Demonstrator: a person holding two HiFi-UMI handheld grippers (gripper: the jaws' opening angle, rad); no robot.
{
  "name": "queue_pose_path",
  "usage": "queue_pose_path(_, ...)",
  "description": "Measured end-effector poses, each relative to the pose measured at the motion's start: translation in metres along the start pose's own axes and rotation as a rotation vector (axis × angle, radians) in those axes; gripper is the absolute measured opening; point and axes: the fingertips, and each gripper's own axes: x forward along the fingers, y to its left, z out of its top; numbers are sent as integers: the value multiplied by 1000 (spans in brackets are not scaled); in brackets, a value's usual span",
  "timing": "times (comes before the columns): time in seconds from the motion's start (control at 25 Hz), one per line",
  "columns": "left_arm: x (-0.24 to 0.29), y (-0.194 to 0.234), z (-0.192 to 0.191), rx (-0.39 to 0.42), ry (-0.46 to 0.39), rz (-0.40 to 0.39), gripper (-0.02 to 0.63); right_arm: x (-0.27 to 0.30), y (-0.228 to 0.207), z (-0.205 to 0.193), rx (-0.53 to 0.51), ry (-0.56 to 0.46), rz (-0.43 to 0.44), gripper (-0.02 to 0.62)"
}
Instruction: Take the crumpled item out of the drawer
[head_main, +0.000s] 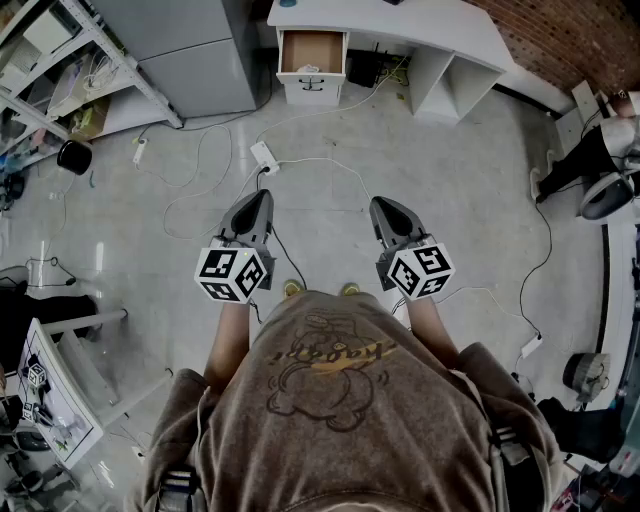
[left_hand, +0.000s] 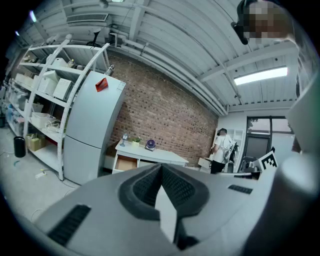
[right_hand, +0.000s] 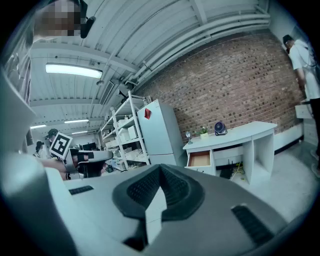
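Observation:
A white desk (head_main: 400, 25) stands far ahead, by the brick wall. Its drawer (head_main: 312, 52) is pulled open and shows a brown inside. A small pale lump (head_main: 308, 69) lies at the drawer's front; it is too small to make out. My left gripper (head_main: 258, 200) and right gripper (head_main: 385, 207) hang side by side over the floor, well short of the desk, both shut and empty. The left gripper view shows the shut left gripper (left_hand: 161, 167) and, beyond it, the open drawer (left_hand: 125, 162). In the right gripper view the right gripper (right_hand: 160, 167) is shut, with the drawer (right_hand: 200, 159) far off.
A grey fridge (head_main: 190, 45) and a metal shelf rack (head_main: 60, 60) stand left of the desk. Cables and a power strip (head_main: 265, 156) lie on the floor between me and the desk. A person (head_main: 600, 150) stands at the right. A white stand (head_main: 60, 390) is at my left.

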Motion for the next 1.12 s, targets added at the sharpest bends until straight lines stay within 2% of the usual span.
queue_pose_path(0.24,2,4,5,19,-10,-14,8,8,4,-1,8,-6,8,-9)
queue_pose_path(0.56,4,27,5,59,30,-55,8,28,24,-9,46,-19,-6,-8)
queue_pose_path(0.88,4,50,10,52,29,-121,8,43,43,-23,69,-25,-57,-8)
queue_pose_path(1.12,16,65,12,23,22,-121,8,59,36,-20,65,-20,-72,-8)
